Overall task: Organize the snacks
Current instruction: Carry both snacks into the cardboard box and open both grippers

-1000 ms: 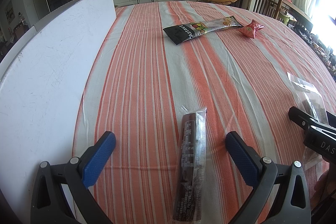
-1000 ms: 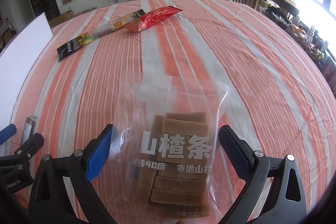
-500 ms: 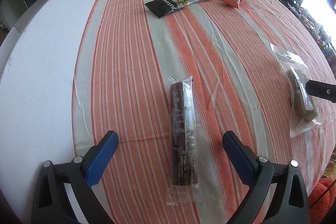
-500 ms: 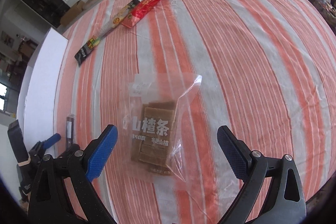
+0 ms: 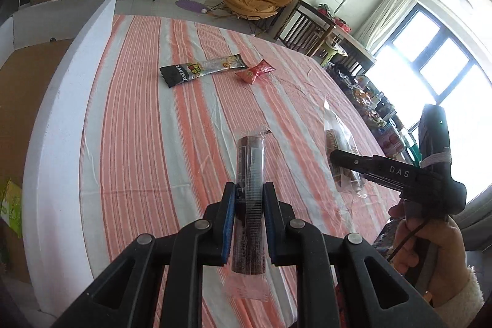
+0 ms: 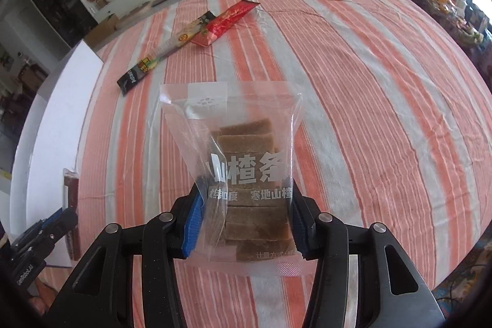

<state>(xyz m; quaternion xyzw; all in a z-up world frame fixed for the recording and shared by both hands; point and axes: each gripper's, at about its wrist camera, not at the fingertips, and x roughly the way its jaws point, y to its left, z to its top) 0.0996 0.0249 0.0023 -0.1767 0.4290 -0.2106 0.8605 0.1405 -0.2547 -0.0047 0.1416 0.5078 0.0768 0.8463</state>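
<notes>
Left tool (image 5: 248,199) grips dark bar (image 5: 249,171); right tool (image 6: 244,214) grips clear bag (image 6: 243,162).

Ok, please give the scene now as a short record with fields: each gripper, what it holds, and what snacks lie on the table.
left gripper: shut on dark snack bar, jaws just closed
right gripper: shut on clear bag of brown hawthorn strips, jaws just closed
lying on striped tablecloth: long black-ended snack packet, red snack packet
left of table: white board
</notes>
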